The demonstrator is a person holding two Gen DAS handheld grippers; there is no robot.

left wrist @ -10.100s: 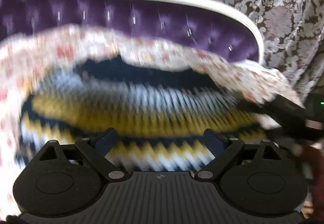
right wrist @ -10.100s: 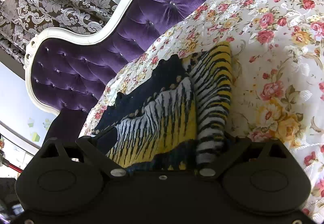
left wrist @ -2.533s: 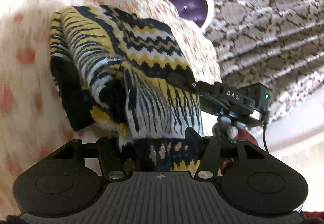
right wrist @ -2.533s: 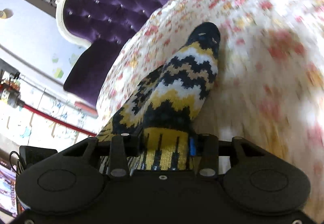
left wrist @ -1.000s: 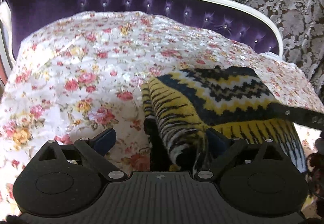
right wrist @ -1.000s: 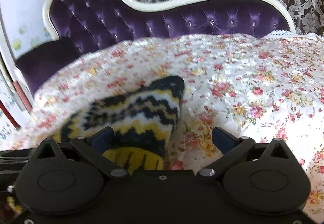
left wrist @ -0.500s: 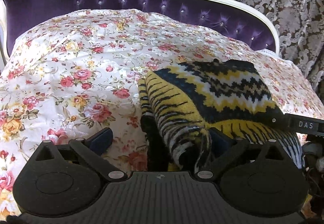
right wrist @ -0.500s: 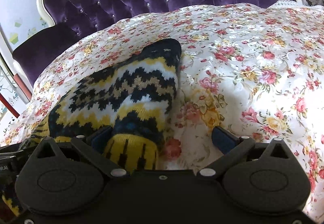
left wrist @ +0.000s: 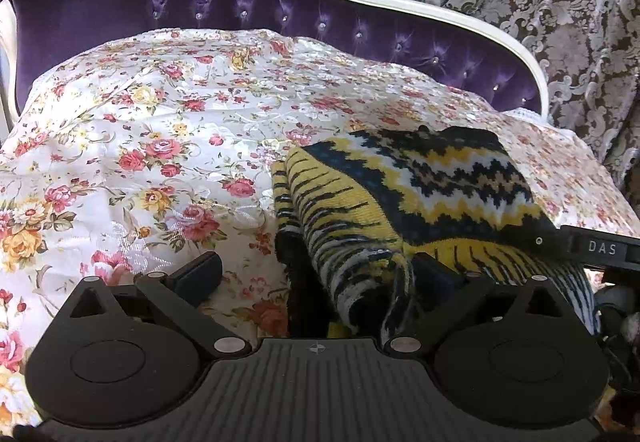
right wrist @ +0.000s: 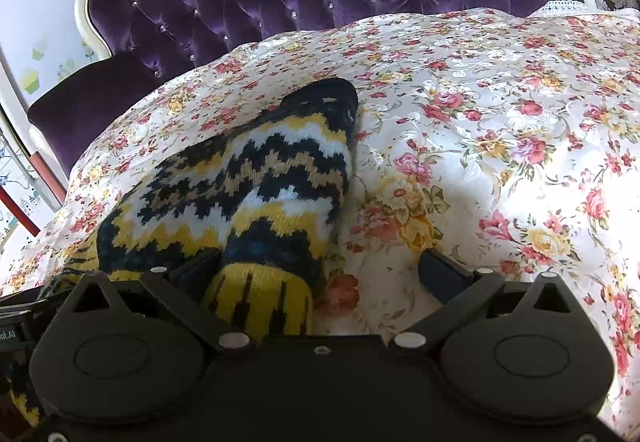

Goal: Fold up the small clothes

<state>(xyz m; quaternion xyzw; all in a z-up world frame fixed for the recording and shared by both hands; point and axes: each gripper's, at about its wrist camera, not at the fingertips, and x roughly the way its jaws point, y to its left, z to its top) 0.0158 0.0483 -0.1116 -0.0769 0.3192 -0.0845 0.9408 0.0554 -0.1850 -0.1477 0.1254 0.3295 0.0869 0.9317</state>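
**Folded knit lies on the floral cover, both grippers spread wide**

Lying folded on the floral bedspread (left wrist: 160,130), the zigzag knit garment (left wrist: 420,194) fills the centre and right of the left wrist view. At the lower left of that frame only flowered cloth shows, with the left finger (left wrist: 198,276) of the left gripper (left wrist: 316,278) resting over it. Across the lower middle the jaws stand wide apart, and the garment's striped near edge sits between them, pressing against the right finger without being pinched. At the far right a black bar marked DAS (left wrist: 600,248) crosses the knit's lower corner. Behind, the purple tufted headboard (left wrist: 240,2) runs along the top, with patterned curtains (left wrist: 560,2) at upper right.

In the right wrist view, the garment (right wrist: 248,178) occupies the left and centre, its yellow ribbed hem at the bottom beside the left finger of the right gripper (right wrist: 320,274). These jaws too are spread, holding nothing. Bare bedspread (right wrist: 520,122) takes up the right side of the frame.
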